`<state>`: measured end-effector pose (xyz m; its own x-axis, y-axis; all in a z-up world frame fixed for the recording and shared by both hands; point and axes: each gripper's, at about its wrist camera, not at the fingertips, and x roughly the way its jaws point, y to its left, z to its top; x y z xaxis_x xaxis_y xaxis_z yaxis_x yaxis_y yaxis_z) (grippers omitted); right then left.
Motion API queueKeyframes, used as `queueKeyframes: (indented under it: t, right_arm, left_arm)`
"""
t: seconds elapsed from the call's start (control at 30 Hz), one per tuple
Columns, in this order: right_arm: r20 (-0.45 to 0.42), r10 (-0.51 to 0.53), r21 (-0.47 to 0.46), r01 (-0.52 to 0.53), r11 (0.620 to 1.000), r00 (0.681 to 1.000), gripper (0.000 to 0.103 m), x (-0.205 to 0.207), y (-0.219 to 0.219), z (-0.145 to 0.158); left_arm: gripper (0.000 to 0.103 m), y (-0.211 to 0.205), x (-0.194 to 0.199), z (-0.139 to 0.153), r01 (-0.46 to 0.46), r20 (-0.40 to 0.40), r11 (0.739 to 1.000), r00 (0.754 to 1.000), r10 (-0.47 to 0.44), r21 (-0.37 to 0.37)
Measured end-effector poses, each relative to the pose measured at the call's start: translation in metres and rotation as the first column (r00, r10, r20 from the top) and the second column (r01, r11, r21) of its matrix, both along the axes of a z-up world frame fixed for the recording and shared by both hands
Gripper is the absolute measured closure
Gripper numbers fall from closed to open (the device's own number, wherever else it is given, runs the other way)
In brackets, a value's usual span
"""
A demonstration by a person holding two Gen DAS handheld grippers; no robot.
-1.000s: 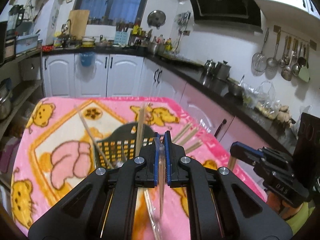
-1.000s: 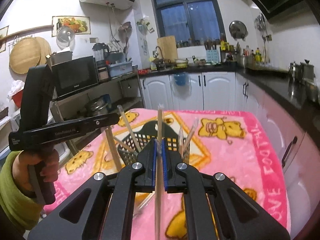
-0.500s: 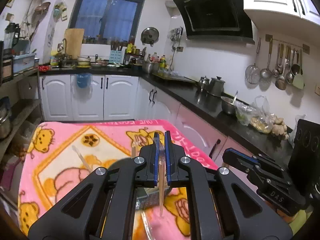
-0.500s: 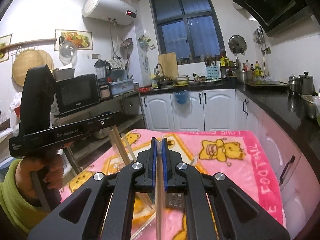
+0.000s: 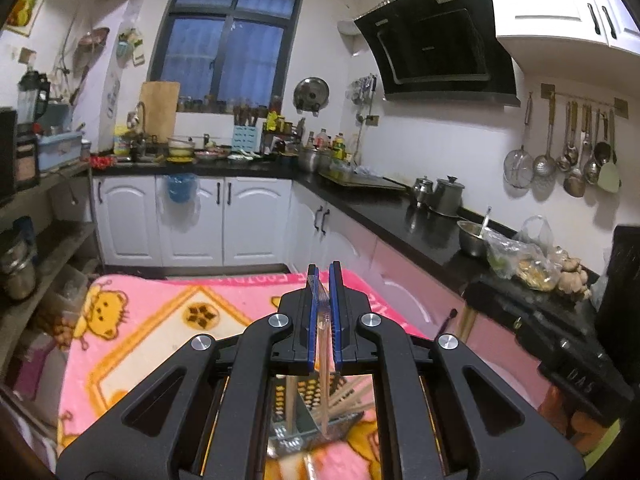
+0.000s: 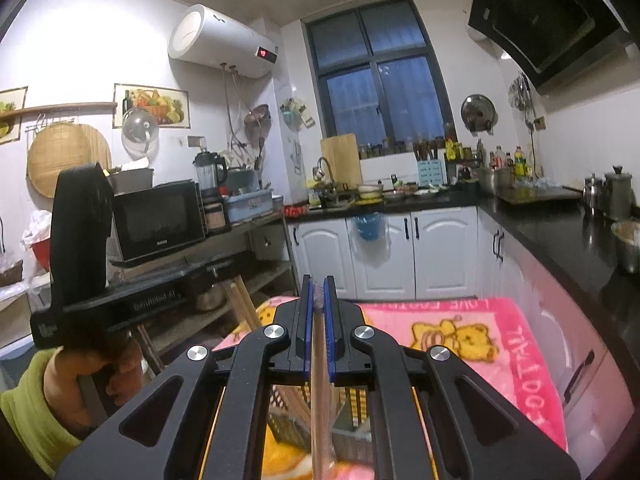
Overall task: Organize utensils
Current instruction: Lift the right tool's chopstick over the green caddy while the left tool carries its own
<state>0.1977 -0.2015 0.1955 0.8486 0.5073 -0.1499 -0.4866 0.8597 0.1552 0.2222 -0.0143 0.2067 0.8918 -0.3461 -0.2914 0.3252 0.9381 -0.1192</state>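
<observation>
While over basket [image 5: 320, 420]: blanket [image 5: 152, 320], cabinets [image 5: 192, 220] beyond.

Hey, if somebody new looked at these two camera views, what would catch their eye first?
Probably the black tongs filling the bottom of each view, the left tongs and right tongs each shut on a thin wrapped chopstick. Beneath them lies a bright pink cartoon-bear blanket, with a black basket of chopsticks showing through the frames.

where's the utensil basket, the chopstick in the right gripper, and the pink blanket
utensil basket [image 5: 304, 420], left wrist view, on its mesh wall under the gripper
chopstick [image 6: 319, 380], right wrist view, on its shaft below the blue pads
pink blanket [image 6: 520, 360], right wrist view, on its lettered border
</observation>
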Motion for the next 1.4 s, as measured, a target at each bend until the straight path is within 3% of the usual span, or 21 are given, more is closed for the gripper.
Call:
queueKeyframes:
  t: [0.17,0.5,0.93,1.4]
  right_arm:
    - [0.049,-0.018,0.024,0.017,1.0,0.999,0.098,0.01,0.001,0.016]
    - [0.108,-0.048,0.029,0.046,0.999,0.993,0.098,0.042,0.007,0.019]
    - [-0.001,-0.094,0.03,0.094,0.995,0.996,0.098,0.092,0.012,-0.019]
    - [-0.063,-0.133,0.008,0.133,0.991,0.989,0.098,0.113,0.021,-0.059]
  left_arm:
    - [0.1,0.0,0.005,0.003,-0.023,0.038,0.999,0.999,0.021,0.044]
    - [0.1,0.003,0.026,-0.012,-0.03,0.024,0.999,0.999,0.029,0.035]
    - [0.1,0.0,0.043,-0.045,-0.026,-0.019,0.999,0.999,0.026,0.038]
    - [0.1,-0.009,0.045,-0.078,-0.023,-0.042,0.997,0.999,0.026,0.071]
